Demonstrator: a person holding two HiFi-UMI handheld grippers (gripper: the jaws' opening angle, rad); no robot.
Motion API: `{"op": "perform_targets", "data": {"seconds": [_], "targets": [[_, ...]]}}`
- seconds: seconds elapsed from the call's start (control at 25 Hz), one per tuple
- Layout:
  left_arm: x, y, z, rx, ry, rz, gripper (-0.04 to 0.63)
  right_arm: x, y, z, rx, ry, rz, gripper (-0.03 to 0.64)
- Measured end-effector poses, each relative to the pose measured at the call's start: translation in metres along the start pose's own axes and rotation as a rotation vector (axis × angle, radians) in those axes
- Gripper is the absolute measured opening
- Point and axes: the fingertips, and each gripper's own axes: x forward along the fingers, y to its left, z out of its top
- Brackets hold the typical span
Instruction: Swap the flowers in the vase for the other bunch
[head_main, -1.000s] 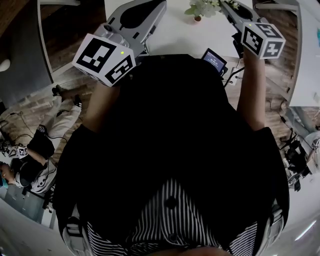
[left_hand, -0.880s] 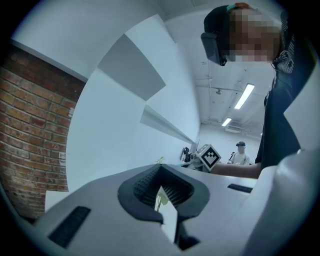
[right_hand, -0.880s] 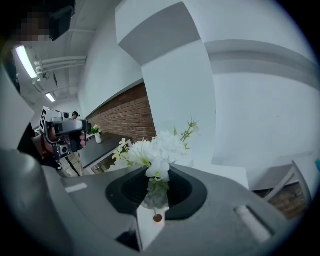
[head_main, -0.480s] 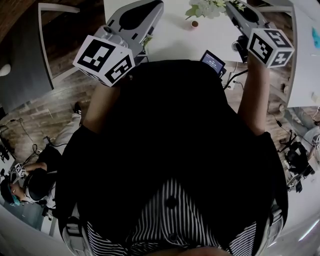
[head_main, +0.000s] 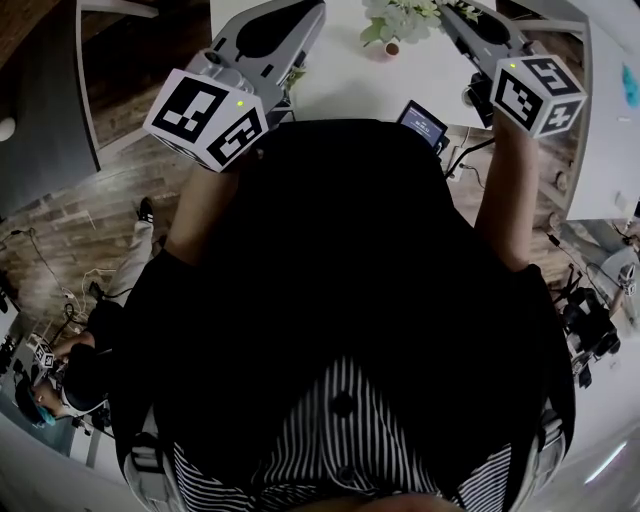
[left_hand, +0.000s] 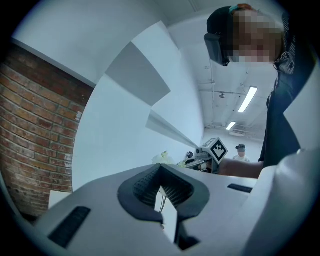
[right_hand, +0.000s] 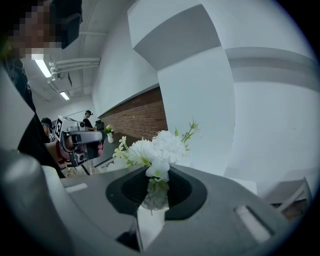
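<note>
1. Head view: the right gripper reaches over the white table at the top edge. The white flowers sit just beside its tips, on the side toward the left gripper. A small round pinkish thing shows right under the blooms; whether it is the vase cannot be told. The left gripper lies well apart from the bunch, further along the table. A small screen stands at the near table edge.

2. Left gripper view: the two dark pads meet at their tips, so the jaws are closed. A narrow slit stays behind the tips, and a few thin lines show in it. What these lines are cannot be made out. The flowers appear beyond the tips, not between them, with the right gripper just beside them.

3. Right gripper view: the jaws stand narrow and pinch the greenish stems of the flowers between the pads. The white blooms and a green sprig rise above the tips, clear of the jaws. The left gripper is off to the side, apart from the bunch.
</note>
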Motion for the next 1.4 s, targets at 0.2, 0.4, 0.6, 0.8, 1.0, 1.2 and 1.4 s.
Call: {"op": "perform_targets", "data": {"seconds": [0.2, 0.4, 0.6, 0.8, 1.0, 1.2, 1.4], "targets": [[0.02, 0.011, -0.006, -0.031, 0.01, 0.036, 0.0, 0.022, -0.016, -0.017, 0.025, 0.069, 0.086, 0.063], [0.016, 0.013, -0.015, -0.061, 0.017, 0.07, 0.0, 0.04, -0.016, -0.04, 0.037, 0.132, 0.128, 0.063], [0.014, 0.01, -0.021, -0.087, 0.02, 0.1, 0.0, 0.05, -0.014, -0.06, 0.049, 0.196, 0.178, 0.063], [0.011, 0.01, -0.023, -0.108, 0.022, 0.149, 0.0, 0.067, -0.021, -0.084, 0.108, 0.242, 0.239, 0.063], [-0.012, 0.027, -0.029, -0.127, 0.013, 0.225, 0.0, 0.098, -0.021, -0.115, 0.156, 0.334, 0.277, 0.064], [-0.034, 0.034, -0.031, -0.138, 0.001, 0.307, 0.0, 0.118, -0.016, -0.134, 0.17, 0.398, 0.309, 0.064], [-0.045, 0.035, -0.035, -0.146, -0.017, 0.372, 0.0, 0.139, -0.038, -0.166, 0.178, 0.473, 0.256, 0.074]]}}
